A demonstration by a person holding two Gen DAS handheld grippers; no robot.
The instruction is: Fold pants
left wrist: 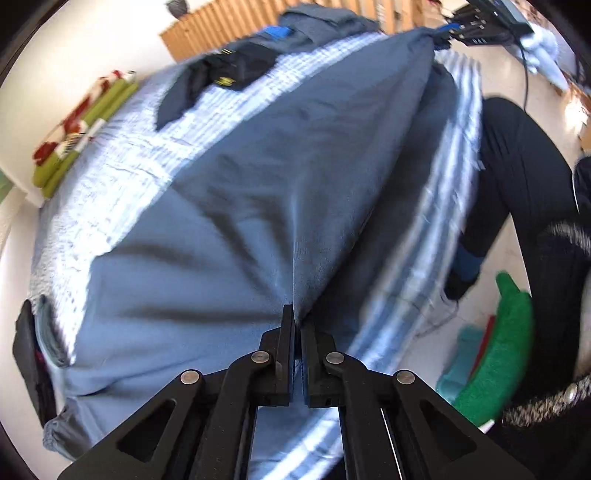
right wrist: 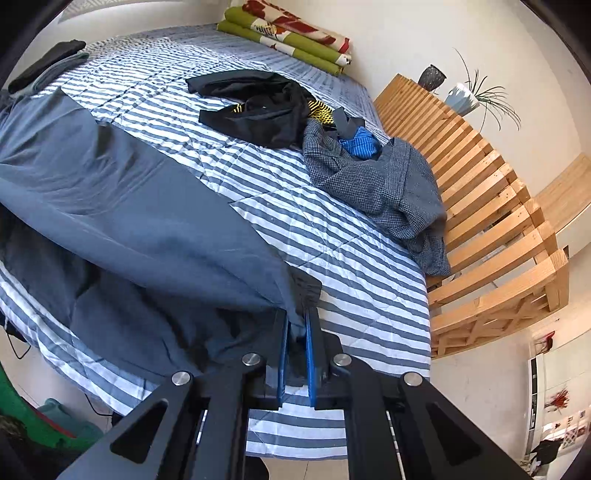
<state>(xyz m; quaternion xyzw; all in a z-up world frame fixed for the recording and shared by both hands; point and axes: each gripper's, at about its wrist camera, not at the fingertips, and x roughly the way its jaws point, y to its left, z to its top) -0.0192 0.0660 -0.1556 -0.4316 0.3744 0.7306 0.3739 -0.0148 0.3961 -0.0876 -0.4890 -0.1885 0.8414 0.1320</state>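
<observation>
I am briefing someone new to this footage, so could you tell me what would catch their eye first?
The large blue-grey pants dominate, spread across the striped bedspread and pinched at the near edge by both tools, the left tool and the right tool. Behind them lies a heap of dark clothes, with a checked garment beside the wooden slatted frame.

A home bedroom: striped bedspread (right wrist: 332,236), folded blankets (right wrist: 288,33), scattered clothes (right wrist: 373,184), potted plant (right wrist: 465,96).

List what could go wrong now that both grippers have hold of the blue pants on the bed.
1. The right gripper pinches only a small bunch of the blue pants, which might slip free.
2. The left gripper also holds a thin edge.
3. Lifted cloth could drag toward the grey checked garment.
</observation>
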